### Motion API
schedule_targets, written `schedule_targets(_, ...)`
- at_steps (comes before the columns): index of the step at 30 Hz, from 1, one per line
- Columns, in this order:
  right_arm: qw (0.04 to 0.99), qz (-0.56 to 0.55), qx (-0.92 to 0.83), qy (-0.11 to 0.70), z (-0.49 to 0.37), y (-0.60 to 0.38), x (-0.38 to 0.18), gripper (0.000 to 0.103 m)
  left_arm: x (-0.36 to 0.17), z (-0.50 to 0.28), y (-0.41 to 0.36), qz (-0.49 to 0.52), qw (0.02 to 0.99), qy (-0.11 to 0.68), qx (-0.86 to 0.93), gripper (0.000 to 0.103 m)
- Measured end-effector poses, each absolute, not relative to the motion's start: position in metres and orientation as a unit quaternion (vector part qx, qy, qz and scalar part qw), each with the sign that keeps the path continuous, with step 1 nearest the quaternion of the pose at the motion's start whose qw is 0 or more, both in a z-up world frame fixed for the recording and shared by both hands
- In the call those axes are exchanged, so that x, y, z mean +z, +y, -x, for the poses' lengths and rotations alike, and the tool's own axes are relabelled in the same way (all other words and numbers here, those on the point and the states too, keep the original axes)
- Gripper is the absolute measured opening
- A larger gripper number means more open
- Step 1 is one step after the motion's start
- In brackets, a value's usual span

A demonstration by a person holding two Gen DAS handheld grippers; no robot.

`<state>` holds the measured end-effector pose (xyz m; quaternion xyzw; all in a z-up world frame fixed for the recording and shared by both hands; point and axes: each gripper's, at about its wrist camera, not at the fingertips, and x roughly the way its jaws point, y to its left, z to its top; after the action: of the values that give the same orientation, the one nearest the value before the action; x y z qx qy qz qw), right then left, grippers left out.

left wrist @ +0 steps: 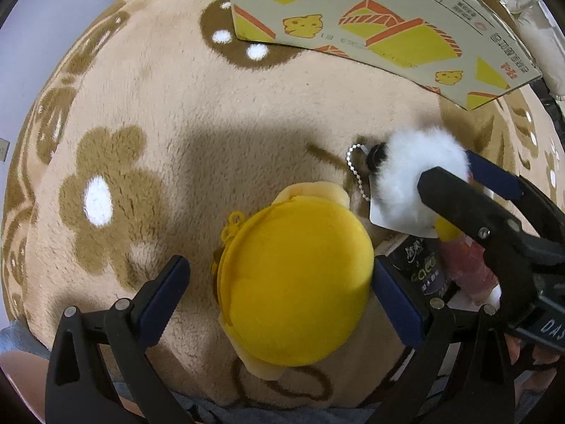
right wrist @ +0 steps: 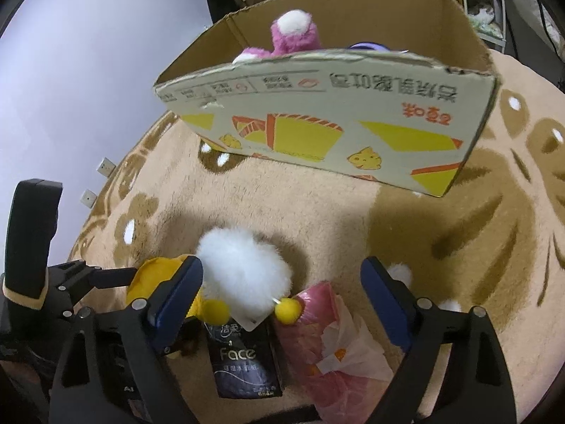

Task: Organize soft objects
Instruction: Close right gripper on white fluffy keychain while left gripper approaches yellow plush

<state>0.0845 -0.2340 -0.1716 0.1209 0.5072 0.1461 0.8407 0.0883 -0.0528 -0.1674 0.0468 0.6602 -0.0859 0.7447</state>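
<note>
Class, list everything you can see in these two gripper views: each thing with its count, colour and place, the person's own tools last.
Cardboard box: one, brown with yellow and orange print, far side of rug.
Pink plush: one, pink and white, inside the box.
Rug: one, beige with brown flowers, underneath everything.
Yellow plush: one, yellow, between left gripper's fingers.
White fluffy toy: one, white with yellow balls, between right gripper's fingers.
Tissue packs: one black, one pink, near side of rug.
Left gripper: black and blue, open.
Right gripper: black and blue, open.

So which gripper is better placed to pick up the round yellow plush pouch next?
Left. The left gripper points down with open jaws straddling the round yellow plush pouch; the right gripper sits around the white fluffy pom-pom toy.
</note>
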Motion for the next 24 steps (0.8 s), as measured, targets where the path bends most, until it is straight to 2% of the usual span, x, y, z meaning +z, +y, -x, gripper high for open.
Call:
schedule_targets(1,0.839,-0.121,0.149,0.51,-0.085,-0.232,-0.173,0.087,-0.168,-0.09,-0.052,-0.047,0.744,0.661,-0.086,0.1)
schedule_targets(5,0.836,-0.122,0.156,0.512,-0.086,-0.228,-0.175,0.082,-0.172,-0.097,-0.054,-0.05,0.744,0.661,-0.083,0.1)
schedule_targets(7,0.835,-0.12,0.16,0.513,-0.088,-0.224,-0.176,0.073,-0.177,-0.1,-0.055,-0.049,0.743,0.663,-0.083,0.1)
schedule_targets(14,0.83,-0.11,0.162,0.523,-0.093,-0.218,-0.184,0.069,-0.188,-0.101,-0.054,-0.041,0.742,0.665,-0.078,0.1)
schedule_targets(17,0.828,-0.11,0.163,0.524,-0.095,-0.217,-0.188,0.061,-0.188,-0.099,-0.051,-0.038,0.74,0.666,-0.084,0.095)
schedule_targets(18,0.828,-0.109,0.164,0.525,-0.095,-0.216,-0.188,0.056,-0.189,-0.098,-0.049,-0.037,0.739,0.667,-0.086,0.093)
schedule_targets(19,0.827,-0.11,0.167,0.525,-0.096,-0.216,-0.189,0.047,-0.188,-0.091,-0.049,-0.04,0.739,0.668,-0.086,0.093)
schedule_targets(21,0.824,-0.119,0.176,0.525,-0.098,-0.215,-0.19,0.038,-0.19,-0.09,-0.052,-0.043,0.738,0.668,-0.085,0.089)
schedule_targets(24,0.826,-0.122,0.175,0.521,-0.098,-0.212,-0.188,0.036,-0.189,-0.087,-0.054,-0.042,0.74,0.666,-0.086,0.084)
